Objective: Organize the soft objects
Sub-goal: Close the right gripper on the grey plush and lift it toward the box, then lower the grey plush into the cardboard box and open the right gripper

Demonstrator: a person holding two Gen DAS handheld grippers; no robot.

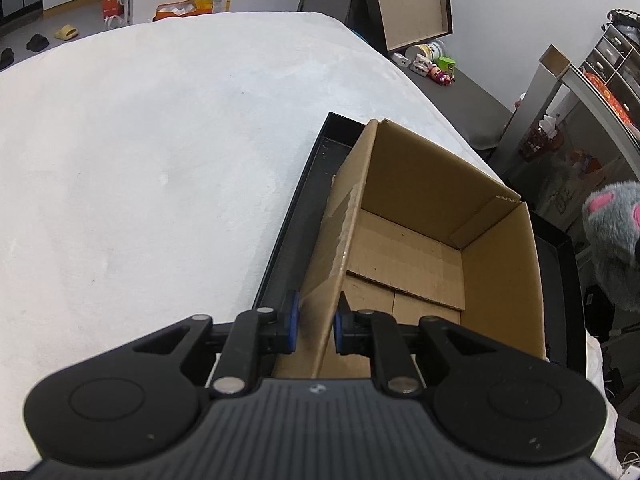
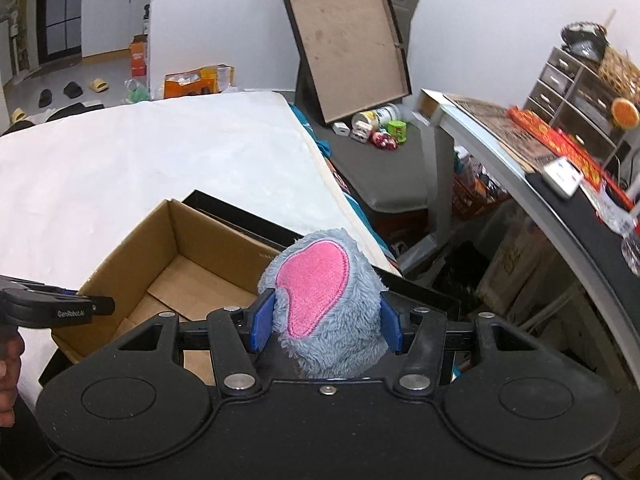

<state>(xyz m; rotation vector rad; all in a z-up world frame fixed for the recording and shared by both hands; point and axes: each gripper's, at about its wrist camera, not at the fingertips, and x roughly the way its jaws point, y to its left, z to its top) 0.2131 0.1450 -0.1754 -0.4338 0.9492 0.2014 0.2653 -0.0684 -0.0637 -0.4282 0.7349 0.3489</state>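
Even, diffuse indoor light is filling both views, brightening the white fuzzy bed cover (image 1: 152,152) almost to glare. Soft shadows are sitting inside the open brown cardboard box (image 2: 176,264). Fisheye distortion is bending straight edges, corners are darkening, and right-side clutter is blurring slightly.

Left gripper (image 1: 314,322) angled steeply down, blue-padded jaws clamped on box wall (image 1: 320,312), one finger either side. Right gripper (image 2: 326,322) tilted down, jaws part-spread, pads (image 2: 264,320) pressing both flanks of grey plush (image 2: 320,308). Bare hand (image 2: 10,368) behind left gripper, seen at right-wrist view's left edge.
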